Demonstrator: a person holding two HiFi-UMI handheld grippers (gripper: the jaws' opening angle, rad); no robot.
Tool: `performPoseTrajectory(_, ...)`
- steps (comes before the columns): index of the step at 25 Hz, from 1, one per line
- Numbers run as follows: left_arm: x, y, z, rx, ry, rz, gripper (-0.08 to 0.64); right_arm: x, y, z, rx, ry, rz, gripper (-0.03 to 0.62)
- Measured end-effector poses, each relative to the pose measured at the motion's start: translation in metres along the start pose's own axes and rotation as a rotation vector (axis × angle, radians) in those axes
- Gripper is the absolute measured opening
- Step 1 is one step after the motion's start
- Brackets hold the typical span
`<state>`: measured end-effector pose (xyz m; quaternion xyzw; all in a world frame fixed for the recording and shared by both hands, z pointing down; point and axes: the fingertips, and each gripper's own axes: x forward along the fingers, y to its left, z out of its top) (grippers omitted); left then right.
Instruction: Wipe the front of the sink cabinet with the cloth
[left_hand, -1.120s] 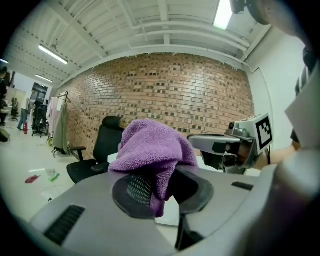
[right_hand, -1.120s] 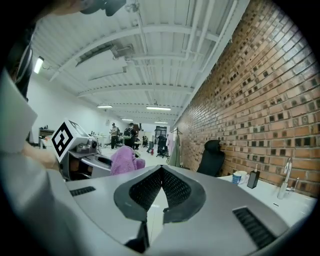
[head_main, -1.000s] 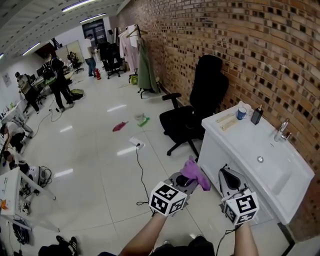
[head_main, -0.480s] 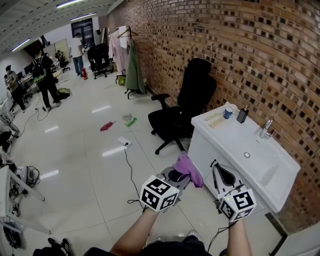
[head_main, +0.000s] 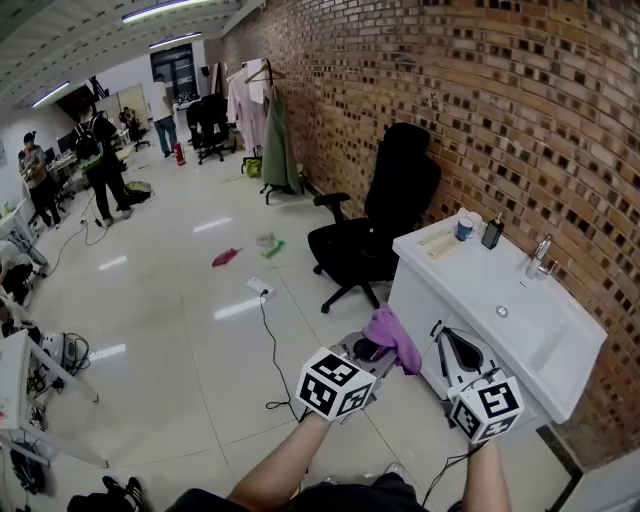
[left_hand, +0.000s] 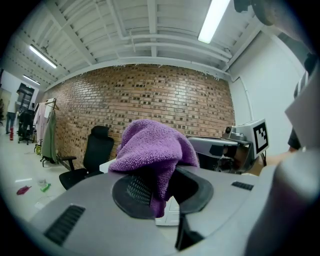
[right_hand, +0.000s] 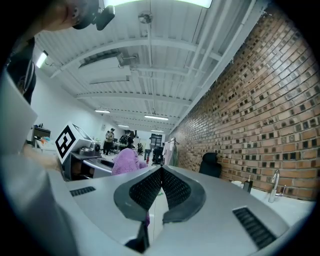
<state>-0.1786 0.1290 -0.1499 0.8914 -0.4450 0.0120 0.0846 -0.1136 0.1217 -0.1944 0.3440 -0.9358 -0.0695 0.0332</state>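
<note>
L gripper (head_main: 372, 350) is clamped on the purple cloth (head_main: 392, 337); the left gripper view shows its pads pinching a fold, w/ the cloth (left_hand: 150, 145) mounded up over the jaw tips and a short tail hanging down between them, so its long axis runs roughly up-down there. In the head view the cloth's bunched end points fwd and to the right, toward the white sink cabinet (head_main: 412, 295), sitting just beside the near corner of the cabinet; can't tell if it touches. R gripper (head_main: 455, 348) is held low in front of the cabinet, jaws pressed together w/ nothing between them, as the right gripper view confirms (right_hand: 161, 181). On the sink top: a faucet (head_main: 540, 256) by the brick wall, plus a cup (head_main: 464, 229) and a dark bottle (head_main: 490, 232) at the far end. A black office chair (head_main: 385, 222) stands right against the cabinet's far side. A cable (head_main: 268, 340) snakes over the shiny floor from a power strip (head_main: 261, 287); a red scrap (head_main: 226, 257) lies farther out. Clothes rack (head_main: 262, 110) along the wall, ppl standing in the bkgd.
</note>
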Motion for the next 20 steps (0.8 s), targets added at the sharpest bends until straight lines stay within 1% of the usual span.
performPoseTrajectory(12,-0.014,0.003,0.001,0.008,0.001,0.031,0.060,0.003,0.009,0.008,-0.007,-0.024,0.021,0.000)
performPoseTrajectory(20,-0.017,0.009,-0.007,-0.020,0.007,0.043,0.060,0.007,0.013,0.006,-0.013,-0.022,0.044,0.000)
